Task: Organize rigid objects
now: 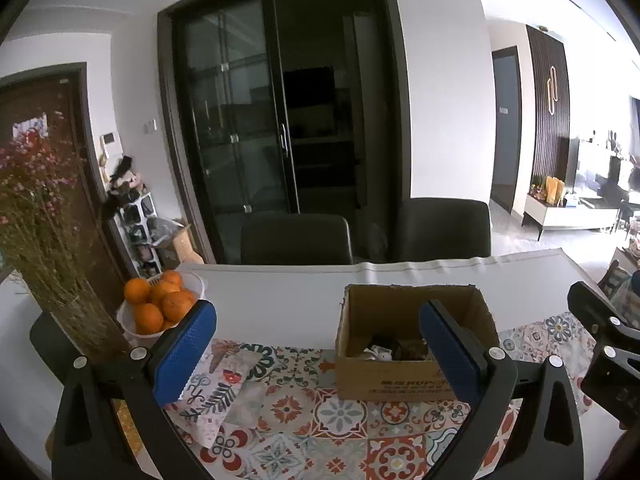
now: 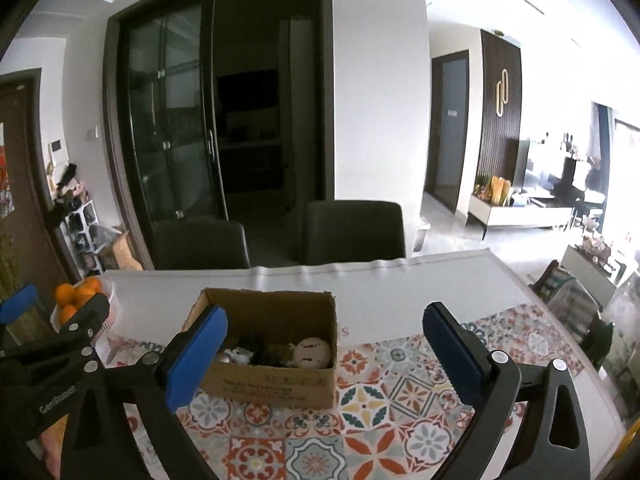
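An open cardboard box (image 1: 400,376) (image 2: 276,380) stands on a patterned tile mat (image 1: 312,412) (image 2: 380,404) on the white table. Inside it lie several small objects, among them a round cream disc (image 2: 312,354) and dark and white pieces (image 1: 384,350). My left gripper (image 1: 320,354) hovers above the mat, open, with nothing between its blue pads (image 1: 182,354); the box lies behind its right finger. My right gripper (image 2: 326,360) is open too and holds nothing; the box's right half shows between its fingers. The other gripper shows at the right edge (image 1: 608,344) and the left edge (image 2: 52,356).
A white basket of oranges (image 1: 160,304) (image 2: 78,298) and a vase of dried flowers (image 1: 44,220) stand at the table's left. Two dark chairs (image 1: 296,240) (image 2: 356,232) face the far edge, with a dark glass door (image 1: 248,112) behind. A loose patterned sheet (image 1: 212,396) lies left of the box.
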`<state>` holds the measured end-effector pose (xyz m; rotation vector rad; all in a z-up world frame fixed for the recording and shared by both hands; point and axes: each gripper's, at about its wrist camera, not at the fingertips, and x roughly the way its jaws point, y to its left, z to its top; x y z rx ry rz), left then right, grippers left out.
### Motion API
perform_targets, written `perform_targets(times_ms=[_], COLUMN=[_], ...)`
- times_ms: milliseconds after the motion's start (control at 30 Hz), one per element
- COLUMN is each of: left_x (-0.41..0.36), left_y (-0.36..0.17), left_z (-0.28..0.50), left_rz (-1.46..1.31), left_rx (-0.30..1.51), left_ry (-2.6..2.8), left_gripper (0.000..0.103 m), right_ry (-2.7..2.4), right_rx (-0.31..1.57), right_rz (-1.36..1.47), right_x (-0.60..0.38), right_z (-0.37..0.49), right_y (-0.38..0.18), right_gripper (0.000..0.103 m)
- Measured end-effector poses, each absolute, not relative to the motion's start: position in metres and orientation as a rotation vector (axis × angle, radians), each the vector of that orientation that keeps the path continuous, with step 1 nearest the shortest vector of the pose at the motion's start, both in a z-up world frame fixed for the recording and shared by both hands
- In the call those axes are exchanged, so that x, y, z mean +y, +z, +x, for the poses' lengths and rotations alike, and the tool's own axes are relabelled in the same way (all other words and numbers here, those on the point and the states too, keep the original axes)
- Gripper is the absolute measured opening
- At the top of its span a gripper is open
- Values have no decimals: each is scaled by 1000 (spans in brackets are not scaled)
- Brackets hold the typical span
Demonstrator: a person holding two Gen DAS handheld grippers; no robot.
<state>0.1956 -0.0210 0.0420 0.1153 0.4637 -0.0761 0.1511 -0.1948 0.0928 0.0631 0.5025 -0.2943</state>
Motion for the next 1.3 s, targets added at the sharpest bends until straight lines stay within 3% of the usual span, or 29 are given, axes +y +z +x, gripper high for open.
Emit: perform_targets(times_ms=[433,1300], left_x=[-16,-7], left_y=[54,63], left_z=[140,114], left_rz=[148,118], left_rx=[329,308], left_ry=[-13,-43], left_gripper=[103,103], right_ry=[-297,-281], right_rx=[419,349], right_rz=[71,37], right_x=[-189,-177], right_z=[101,72], right_y=[106,117], right_gripper=[102,103])
